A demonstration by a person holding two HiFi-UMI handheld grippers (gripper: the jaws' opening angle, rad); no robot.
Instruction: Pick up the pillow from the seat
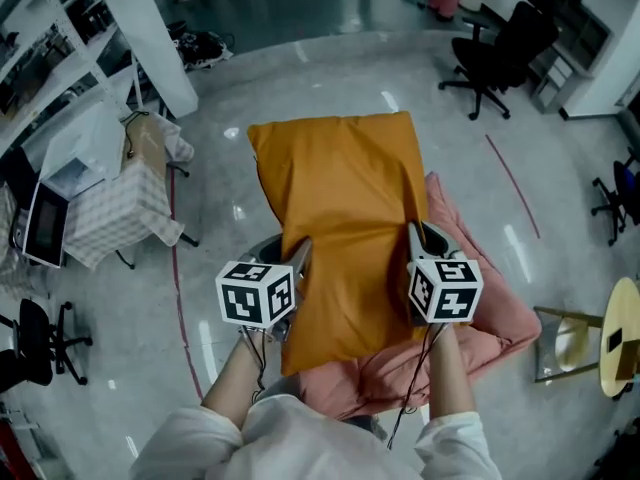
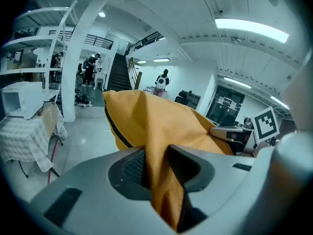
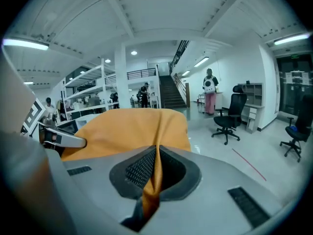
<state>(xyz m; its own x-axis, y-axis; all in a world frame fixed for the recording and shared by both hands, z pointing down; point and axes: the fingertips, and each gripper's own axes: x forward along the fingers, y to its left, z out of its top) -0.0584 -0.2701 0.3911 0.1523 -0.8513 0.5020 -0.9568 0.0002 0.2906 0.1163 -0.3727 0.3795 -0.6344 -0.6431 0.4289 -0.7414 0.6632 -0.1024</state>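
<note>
While the person grips it from both sides, the orange pillow (image 1: 345, 228) lies spread in the middle of the head view, its far end pointing to 12 o'clock. The left gripper (image 1: 300, 258) is at the pillow's 8 o'clock edge. In the left gripper view its jaws stand a little apart and press on a thick fold of the orange cloth. The right gripper (image 1: 415, 240) is at the 4 o'clock edge, and its jaws are almost together, pinching a thin fold of the same cloth. The pink seat (image 1: 495, 313) shows under the pillow toward 5 o'clock. A black office chair (image 1: 495, 53) stands on the floor at 2 o'clock, and a table with a checked cloth (image 1: 120, 213) at 9 o'clock.
</note>
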